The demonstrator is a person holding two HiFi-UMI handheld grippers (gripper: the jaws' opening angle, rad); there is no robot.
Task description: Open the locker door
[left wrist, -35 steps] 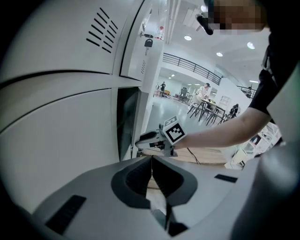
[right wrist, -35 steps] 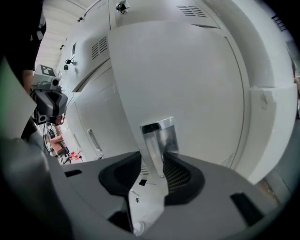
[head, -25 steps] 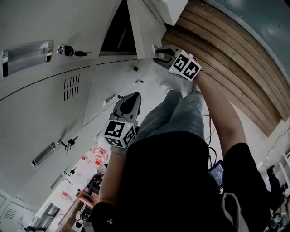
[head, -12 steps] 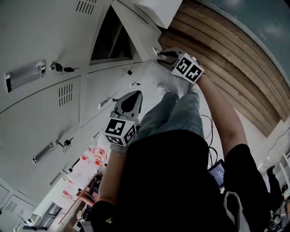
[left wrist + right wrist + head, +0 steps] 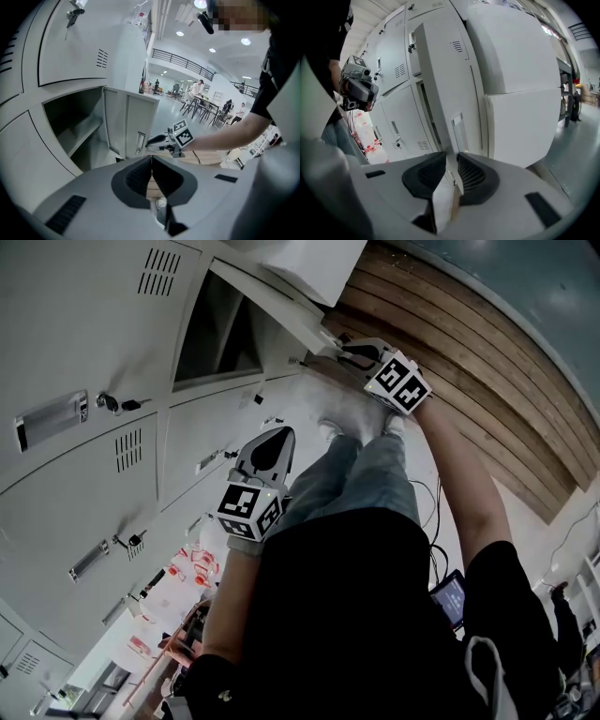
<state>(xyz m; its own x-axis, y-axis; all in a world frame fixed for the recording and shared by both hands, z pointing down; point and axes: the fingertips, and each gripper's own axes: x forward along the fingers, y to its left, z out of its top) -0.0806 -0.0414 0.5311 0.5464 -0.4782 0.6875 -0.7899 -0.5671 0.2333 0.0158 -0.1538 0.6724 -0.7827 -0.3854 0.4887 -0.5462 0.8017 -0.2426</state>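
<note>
Locker door [image 5: 281, 315] stands part open, swung out from its dark compartment [image 5: 211, 334] in the locker bank [image 5: 84, 484]. Left gripper [image 5: 273, 437]: jaws together, nothing between them, held clear of the lockers and lower than the open compartment in the head view. Right gripper [image 5: 326, 352]: at the door's free edge, jaws closing, with the thin edge of the door between the pads [image 5: 471, 173] and pressed by them. White cabinet [image 5: 511, 70] stands just beside the door.
</note>
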